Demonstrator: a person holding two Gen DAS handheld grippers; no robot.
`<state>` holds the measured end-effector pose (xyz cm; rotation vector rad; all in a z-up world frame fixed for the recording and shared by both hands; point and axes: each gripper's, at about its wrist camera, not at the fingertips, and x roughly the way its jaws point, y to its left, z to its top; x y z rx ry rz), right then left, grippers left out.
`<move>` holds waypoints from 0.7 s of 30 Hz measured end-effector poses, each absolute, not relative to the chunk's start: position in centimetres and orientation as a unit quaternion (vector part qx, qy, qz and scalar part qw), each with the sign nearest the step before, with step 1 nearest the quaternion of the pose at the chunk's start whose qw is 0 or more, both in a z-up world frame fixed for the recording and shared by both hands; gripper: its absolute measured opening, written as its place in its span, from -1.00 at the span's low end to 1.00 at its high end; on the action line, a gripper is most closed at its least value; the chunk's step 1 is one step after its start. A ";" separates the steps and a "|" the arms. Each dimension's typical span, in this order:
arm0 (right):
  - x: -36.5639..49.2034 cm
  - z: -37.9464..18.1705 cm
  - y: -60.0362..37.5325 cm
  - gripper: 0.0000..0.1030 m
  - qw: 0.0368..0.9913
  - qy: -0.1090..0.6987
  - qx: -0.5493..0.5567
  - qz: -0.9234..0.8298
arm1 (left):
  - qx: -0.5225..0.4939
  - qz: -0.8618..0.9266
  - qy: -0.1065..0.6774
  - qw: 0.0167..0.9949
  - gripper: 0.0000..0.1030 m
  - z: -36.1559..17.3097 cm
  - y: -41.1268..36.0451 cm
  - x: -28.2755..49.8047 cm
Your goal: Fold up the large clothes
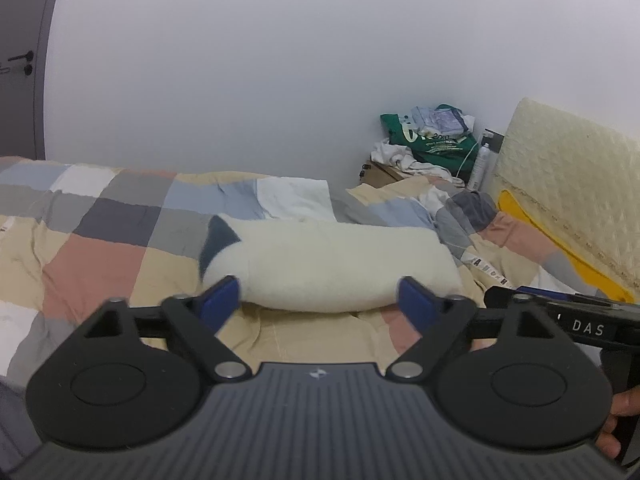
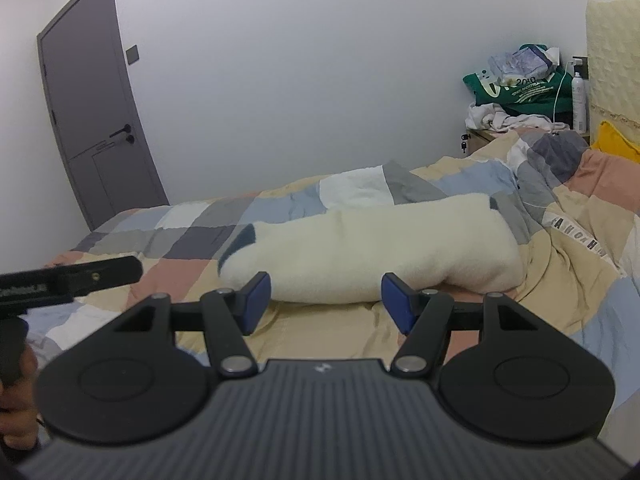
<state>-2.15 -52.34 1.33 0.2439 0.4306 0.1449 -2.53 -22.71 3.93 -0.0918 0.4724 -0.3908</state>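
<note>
Left wrist: spread fingers (image 1: pixel 220 302) near folded, seemingly fleece garment (image 1: pixel 332 264)

A bed covered by a rumpled patchwork quilt (image 1: pixel 100 216) (image 2: pixel 192 236) of beige, salmon, grey, blue and white squares carries a folded, fluffy cream-white fleece garment (image 1: pixel 340 264) (image 2: pixel 380 248) with a dark teal patch at its left end. A yellow cushion (image 1: pixel 560 240) (image 2: pixel 614 142) lies at the head end, against a cream quilted headboard (image 1: pixel 568 160) (image 2: pixel 614 52).
</note>
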 end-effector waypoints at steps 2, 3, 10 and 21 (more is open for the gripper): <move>-2.2 1.4 -52.3 0.26 0.967 0.213 0.123 0.072 | -0.041 -0.193 0.233 0.952 0.90 4.1 -22.7 -2.7; -2.3 1.4 -52.2 0.26 0.967 0.213 0.124 0.071 | -0.035 -0.194 0.232 0.953 0.93 4.2 -22.7 -2.8; -2.9 2.0 -51.8 0.52 0.970 0.207 0.109 0.061 | -0.016 -0.181 0.217 0.959 1.00 5.0 -22.6 -3.5; -3.3 2.6 -52.0 1.00 0.972 0.194 0.122 0.044 | -0.009 -0.156 0.213 0.964 1.00 5.3 -21.9 -4.0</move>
